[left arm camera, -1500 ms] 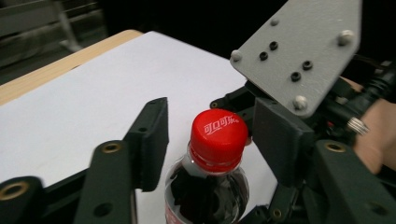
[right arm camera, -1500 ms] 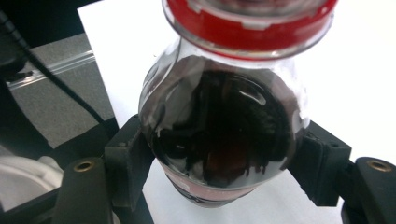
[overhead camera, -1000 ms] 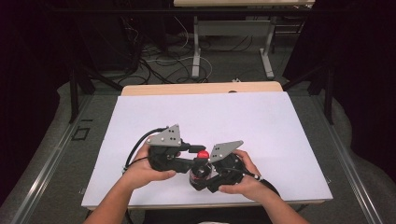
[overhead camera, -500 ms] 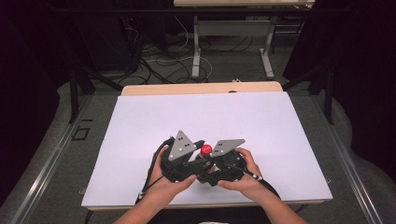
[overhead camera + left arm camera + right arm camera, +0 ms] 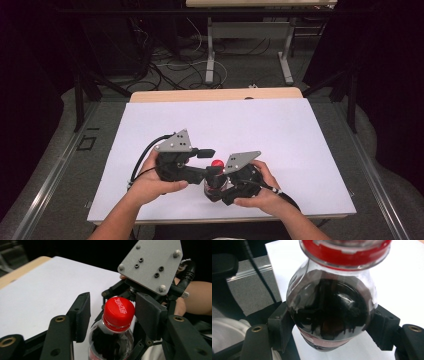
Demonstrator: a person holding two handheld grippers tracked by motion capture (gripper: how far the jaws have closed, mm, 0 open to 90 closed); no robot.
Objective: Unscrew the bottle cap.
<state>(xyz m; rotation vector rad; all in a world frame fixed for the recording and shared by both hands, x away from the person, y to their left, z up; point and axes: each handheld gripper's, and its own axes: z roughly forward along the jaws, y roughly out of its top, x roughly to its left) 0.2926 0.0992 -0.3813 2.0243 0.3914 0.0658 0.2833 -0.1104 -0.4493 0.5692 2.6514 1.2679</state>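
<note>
A small clear bottle [image 5: 329,312] of dark cola with a red cap [image 5: 118,312] stands upright near the front of the white table [image 5: 250,125]. My right gripper [image 5: 332,330] is shut on the bottle's body, one pad on each side. My left gripper [image 5: 115,302] reaches in from the left with its jaws around the cap. Those jaws have just been opening. The left pad [image 5: 82,312] stands clear of the cap and the right pad [image 5: 150,315] sits very close beside it. In the high view, the cap [image 5: 217,164] shows between the left gripper [image 5: 209,163] and the right gripper [image 5: 220,192].
The white sheet covers the table, with a strip of bare wood [image 5: 215,95] at the far edge. Beyond it stand a dark floor, cables and table legs [image 5: 210,60]. Both forearms come in over the front edge [image 5: 225,219].
The left hand swung right toward the bottle, then drew back left, and its jaws have parted around the cap. The right hand and the bottle have stayed in place.
</note>
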